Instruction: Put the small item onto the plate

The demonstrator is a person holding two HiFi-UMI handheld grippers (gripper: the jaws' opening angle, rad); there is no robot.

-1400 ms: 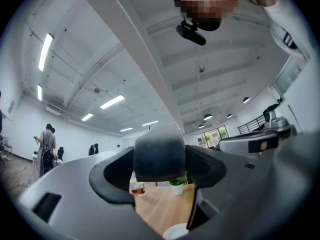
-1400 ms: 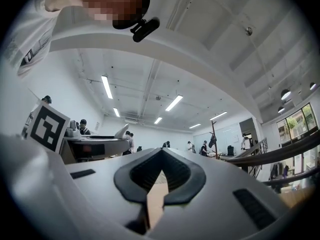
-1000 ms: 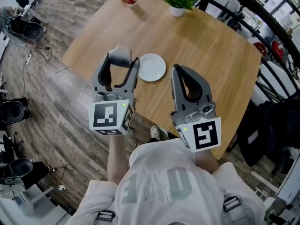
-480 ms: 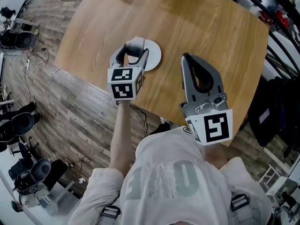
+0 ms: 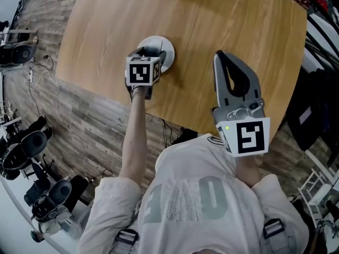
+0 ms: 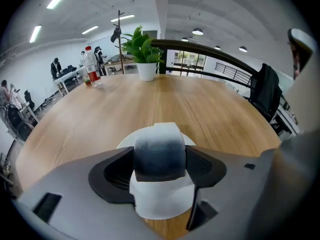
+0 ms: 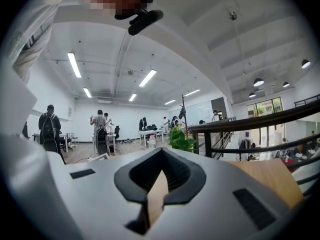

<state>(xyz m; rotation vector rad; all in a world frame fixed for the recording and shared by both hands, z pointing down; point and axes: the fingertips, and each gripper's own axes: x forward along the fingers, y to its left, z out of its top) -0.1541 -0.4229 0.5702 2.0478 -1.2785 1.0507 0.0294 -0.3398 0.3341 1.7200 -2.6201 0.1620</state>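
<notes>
While over plate [image 5: 167, 57], item [image 6: 160, 154] between tongs [image 6: 160, 165]

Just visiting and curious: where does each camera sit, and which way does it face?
Head view: on the person's head, facing down at the table; shows shirt, left gripper, right gripper.
Left gripper view: on that gripper, along its jaws, shut on the small item over the plate.
Right gripper view: on that gripper, tilted up at the ceiling; jaws shut, empty.
Head and left gripper views share the plate.
</notes>
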